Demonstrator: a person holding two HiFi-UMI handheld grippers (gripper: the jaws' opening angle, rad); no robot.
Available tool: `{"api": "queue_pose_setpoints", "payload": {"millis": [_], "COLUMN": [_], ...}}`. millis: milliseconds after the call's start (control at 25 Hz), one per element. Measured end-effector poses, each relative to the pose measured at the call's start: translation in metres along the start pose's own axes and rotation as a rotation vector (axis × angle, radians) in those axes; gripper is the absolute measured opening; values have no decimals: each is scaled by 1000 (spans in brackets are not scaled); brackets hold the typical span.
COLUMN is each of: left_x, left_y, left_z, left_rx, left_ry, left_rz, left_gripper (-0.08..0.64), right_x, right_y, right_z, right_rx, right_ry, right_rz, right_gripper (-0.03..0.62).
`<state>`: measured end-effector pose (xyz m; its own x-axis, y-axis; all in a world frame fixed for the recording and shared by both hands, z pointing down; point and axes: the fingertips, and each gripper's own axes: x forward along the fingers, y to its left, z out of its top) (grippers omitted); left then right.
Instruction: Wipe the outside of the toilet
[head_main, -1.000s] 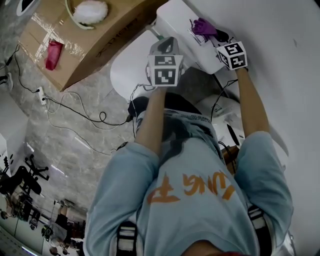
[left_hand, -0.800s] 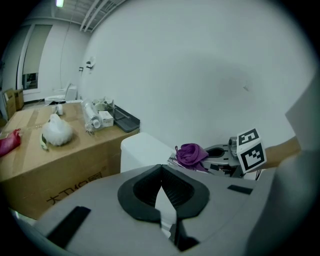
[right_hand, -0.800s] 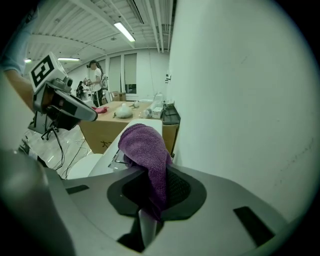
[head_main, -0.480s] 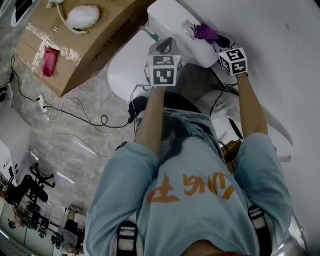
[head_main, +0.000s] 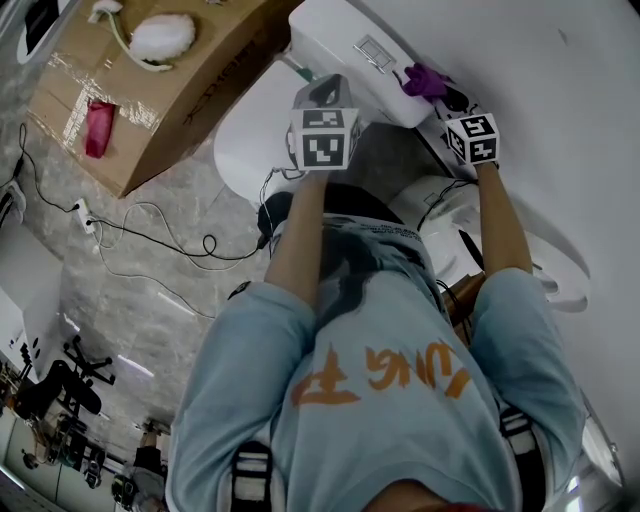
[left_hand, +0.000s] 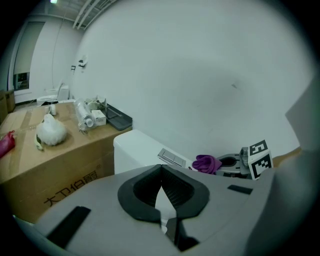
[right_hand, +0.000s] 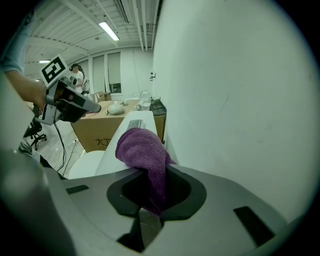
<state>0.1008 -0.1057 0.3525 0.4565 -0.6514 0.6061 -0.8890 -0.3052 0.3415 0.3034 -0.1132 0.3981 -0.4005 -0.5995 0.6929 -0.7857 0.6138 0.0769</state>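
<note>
The white toilet tank (head_main: 335, 40) with its flush button (head_main: 373, 52) stands against the wall, and the bowl lid (head_main: 250, 135) lies below it. My right gripper (head_main: 440, 92) is shut on a purple cloth (head_main: 424, 80) that rests on the right end of the tank lid. The right gripper view shows the cloth (right_hand: 142, 150) bunched between the jaws of that gripper (right_hand: 155, 192), over the tank top (right_hand: 127, 137). My left gripper (head_main: 325, 95) hovers in front of the tank. In its own view this gripper (left_hand: 161, 187) is shut and holds nothing, with the cloth (left_hand: 206, 162) off to the right.
A cardboard box (head_main: 150, 95) stands left of the toilet, with a white brush head (head_main: 165, 35) and a red item (head_main: 98, 128) on it. Black cables (head_main: 150, 225) run over the grey floor. The white wall (head_main: 560, 100) is close on the right.
My right gripper has slid the purple cloth to the right along the tank lid, away from the flush button. The left gripper has hardly moved.
</note>
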Motion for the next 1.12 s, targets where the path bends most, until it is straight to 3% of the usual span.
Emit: {"api": "queue_pose_setpoints", "payload": {"millis": [240, 480, 680, 800, 1120], "left_x": [-5, -11, -15, -19, -35], "left_y": [8, 23, 43, 57, 103], "left_z": [-4, -7, -8, -6, -2], "left_rx": [12, -9, -38, -61, -140], "left_ry": [1, 15, 12, -7, -43], "left_rz": [1, 0, 16, 38, 107], "left_gripper": [25, 25, 25, 25, 25], "right_x": [-22, -40, -46, -33, 56], "right_y": [-1, 8, 12, 23, 78], "right_z": [-20, -25, 52, 106, 200], "right_rx": [230, 242, 292, 262, 112], "right_ry": [-27, 67, -142, -229, -249], "right_rz": [-70, -67, -52, -8, 152], "right_gripper": [67, 69, 69, 69, 71]}}
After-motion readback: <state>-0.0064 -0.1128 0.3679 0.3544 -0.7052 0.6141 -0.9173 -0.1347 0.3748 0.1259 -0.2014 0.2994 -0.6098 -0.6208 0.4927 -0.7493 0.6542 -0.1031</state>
